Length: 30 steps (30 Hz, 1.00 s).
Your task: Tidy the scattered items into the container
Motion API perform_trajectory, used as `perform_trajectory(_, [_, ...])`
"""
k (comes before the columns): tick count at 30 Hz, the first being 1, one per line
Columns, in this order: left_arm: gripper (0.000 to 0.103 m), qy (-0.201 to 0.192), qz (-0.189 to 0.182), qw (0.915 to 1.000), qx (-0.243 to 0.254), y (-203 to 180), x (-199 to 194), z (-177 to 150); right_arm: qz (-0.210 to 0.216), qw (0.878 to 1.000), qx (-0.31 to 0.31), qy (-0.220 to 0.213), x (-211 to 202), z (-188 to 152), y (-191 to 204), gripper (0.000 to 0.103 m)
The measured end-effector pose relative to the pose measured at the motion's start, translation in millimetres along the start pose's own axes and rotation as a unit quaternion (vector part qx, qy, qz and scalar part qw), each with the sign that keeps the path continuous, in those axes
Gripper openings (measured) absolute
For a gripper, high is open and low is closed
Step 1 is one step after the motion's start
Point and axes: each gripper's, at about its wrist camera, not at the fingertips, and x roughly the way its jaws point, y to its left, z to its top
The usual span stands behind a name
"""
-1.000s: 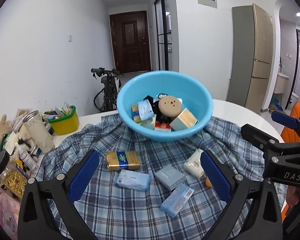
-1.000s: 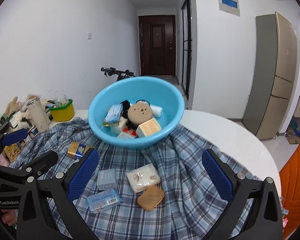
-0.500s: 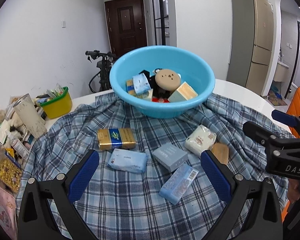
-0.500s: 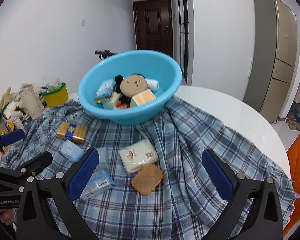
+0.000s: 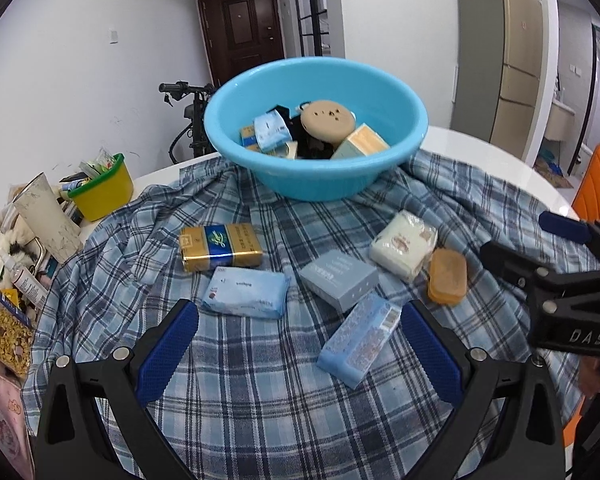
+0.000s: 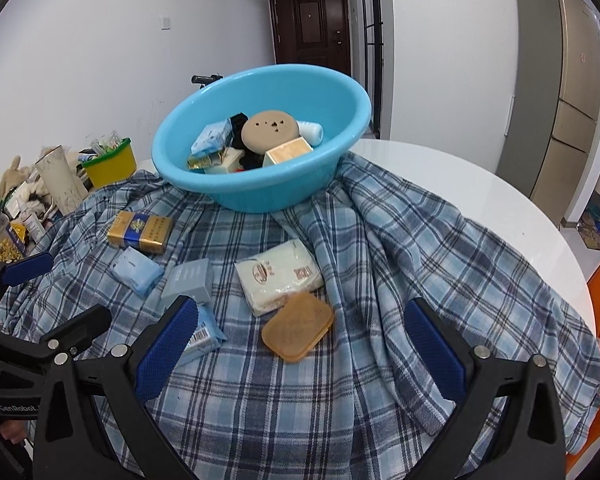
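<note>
A blue basin [image 5: 316,184] sits on a blue plaid cloth [image 5: 260,400] spread over a round white table [image 6: 480,184], and already holds several small boxes and a round tan lid. Six items lie loose on the cloth in front of it: a gold and blue box [image 5: 220,246], a pale blue tissue pack [image 5: 244,294] just below it, a grey-blue box [image 5: 338,280], a patterned light blue box [image 5: 358,340], a white wrapped pack [image 5: 404,246] and an amber soap case [image 5: 447,277] touching that pack's edge.

The left gripper [image 5: 296,354] hovers over the near cloth, its fingers [image 5: 168,352] spread wide and holding nothing. The right gripper [image 6: 296,354] is likewise wide open and empty, poised just short of the amber soap case, its left finger overlapping the patterned box in the right wrist view
</note>
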Motion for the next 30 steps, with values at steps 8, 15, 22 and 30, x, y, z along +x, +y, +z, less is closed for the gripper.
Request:
perform_trajectory(8, [0.103, 0.007, -0.010, 0.9993, 0.036, -10, 5, -7, -0.005, 1.000, 0.014, 0.003, -1, -5, -13, 0.103])
perform_trajectory(15, [0.103, 0.019, -0.028, 0.9966, 0.075, -23, 12, -13, -0.025, 1.000, 0.001, 0.003, -2, -12, -18, 0.103])
perform_trajectory(22, [0.103, 0.035, -0.038, 0.9965, 0.065, -15, 20, -12, -0.028, 0.999, 0.005, 0.015, 4, -21, -26, 0.102])
perform_trajectory(30, [0.103, 0.036, -0.034, 0.9973, 0.054, 0, 23, -6, -0.025, 0.999, 0.015, 0.016, 4, -23, -36, 0.100])
